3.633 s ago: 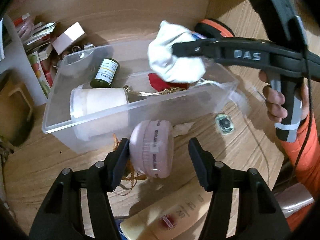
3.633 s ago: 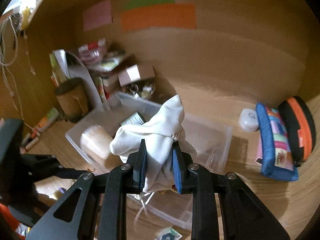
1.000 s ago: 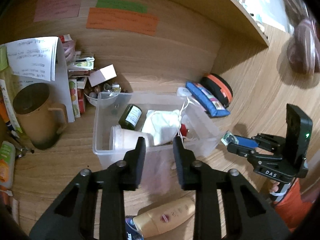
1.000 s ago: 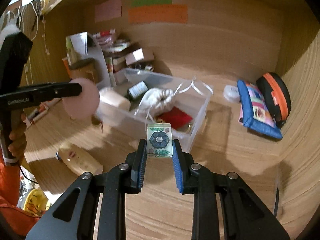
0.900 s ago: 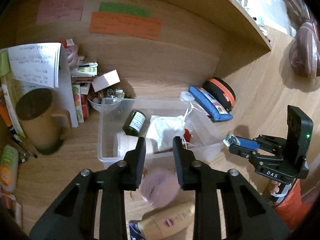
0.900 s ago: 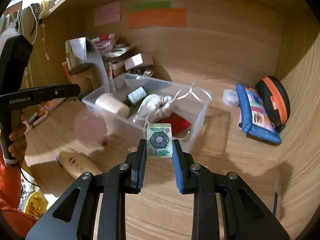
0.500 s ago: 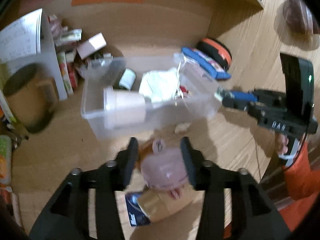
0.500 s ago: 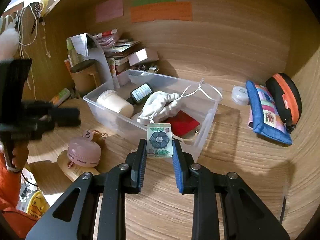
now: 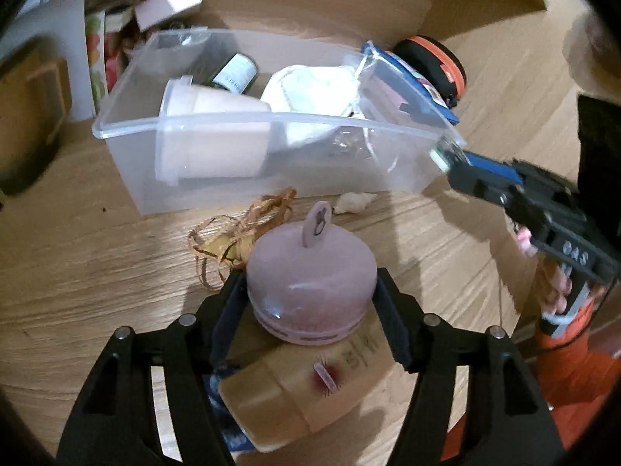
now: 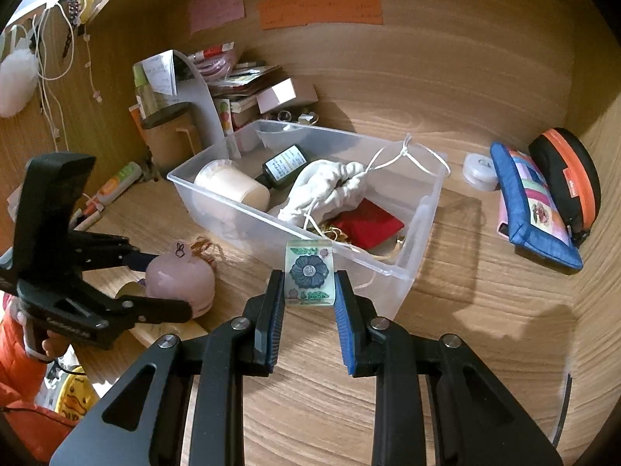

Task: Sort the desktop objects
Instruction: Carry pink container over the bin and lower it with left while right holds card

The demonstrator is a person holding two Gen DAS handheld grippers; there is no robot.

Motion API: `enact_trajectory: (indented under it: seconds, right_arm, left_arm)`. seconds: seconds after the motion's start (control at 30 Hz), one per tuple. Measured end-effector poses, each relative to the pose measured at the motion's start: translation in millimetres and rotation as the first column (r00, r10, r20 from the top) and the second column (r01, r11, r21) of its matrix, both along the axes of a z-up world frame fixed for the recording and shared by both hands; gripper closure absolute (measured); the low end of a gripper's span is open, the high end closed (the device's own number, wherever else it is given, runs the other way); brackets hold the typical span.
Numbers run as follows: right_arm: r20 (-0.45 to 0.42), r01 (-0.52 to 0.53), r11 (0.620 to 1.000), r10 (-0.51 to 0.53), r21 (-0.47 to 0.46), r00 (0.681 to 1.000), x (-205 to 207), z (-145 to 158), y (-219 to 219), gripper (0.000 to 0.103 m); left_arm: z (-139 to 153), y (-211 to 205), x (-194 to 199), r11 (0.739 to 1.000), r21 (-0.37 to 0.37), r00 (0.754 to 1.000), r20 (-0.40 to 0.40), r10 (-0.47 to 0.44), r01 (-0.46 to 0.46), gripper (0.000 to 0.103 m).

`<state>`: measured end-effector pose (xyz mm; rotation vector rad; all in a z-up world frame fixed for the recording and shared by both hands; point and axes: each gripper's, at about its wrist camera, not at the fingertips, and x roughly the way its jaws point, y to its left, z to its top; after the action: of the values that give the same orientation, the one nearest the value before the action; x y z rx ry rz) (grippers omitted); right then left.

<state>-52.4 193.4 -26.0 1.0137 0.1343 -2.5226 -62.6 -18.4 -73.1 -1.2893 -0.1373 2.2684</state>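
Your left gripper (image 9: 310, 303) is opening around the pink round case (image 9: 310, 291), near side of the clear bin (image 9: 217, 124); centre it before squeezing. Your right gripper (image 10: 309, 303) pinches the flower tile (image 10: 309, 279)

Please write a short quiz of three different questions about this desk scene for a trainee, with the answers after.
1. True or false: the white drawstring pouch lies inside the clear plastic bin.
2. Multiple choice: what does the right gripper hold? A. a dark green bottle; B. a small flower-printed tile; C. a blue pencil case.
3. Fill in: the pink round device between the opening jaws of the left gripper rests on a beige ____ lying on the desk.

Key: 1 true. 2 B, the flower tile. 3 tube, the beige tube.
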Motion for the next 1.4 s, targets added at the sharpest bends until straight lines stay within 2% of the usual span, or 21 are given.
enact_trajectory:
  seconds: [0.13,0.27,0.47,0.63,0.77,0.93,1.0,1.2,1.4]
  right_arm:
    - [0.010,-0.001,1.000,0.001,-0.012,1.000,0,-4,1,0.081]
    - [0.006,-0.019,1.000,0.019,-0.020,1.000,2,-3,-2,0.081]
    - [-0.013,-0.067,0.997,0.067,-0.031,0.998,8,2,-13,0.081]
    - [-0.009,-0.069,0.997,0.069,-0.036,0.998,4,5,-15,0.081]
    - [-0.015,-0.056,0.998,0.055,-0.037,0.998,6,7,-11,0.081]
    - [-0.019,-0.036,0.999,0.035,-0.037,0.999,6,10,-4,0.081]
    - [-0.027,-0.030,0.999,0.029,-0.035,0.999,7,13,-1,0.081]
    - [-0.047,-0.012,0.999,0.010,-0.043,0.999,6,21,8,0.081]
    - [-0.061,-0.005,0.999,0.002,-0.048,0.998,-3,25,8,0.081]
  left_arm:
    - [-1,3,-9,1.000,-0.005,1.000,0.002,0.024,-0.024,0.040]
    - [5,10,-12,0.999,-0.015,0.999,-0.040,0.037,-0.038,0.040]
    - [22,12,-10,0.997,0.076,0.997,-0.068,0.024,-0.019,0.041]
    - [29,13,-17,0.994,0.111,0.997,-0.072,0.026,-0.018,0.041]
    - [31,19,-24,0.996,0.090,0.997,-0.075,0.001,0.005,0.041]
    - [20,34,-28,0.999,0.028,0.998,-0.037,-0.042,0.043,0.041]
    - [22,36,-28,0.998,0.033,0.998,-0.040,-0.050,0.051,0.041]
    - [57,22,-18,0.993,0.111,0.994,-0.103,-0.034,0.045,0.041]
    - [89,10,-27,0.991,0.130,0.987,-0.160,0.009,0.012,0.041]
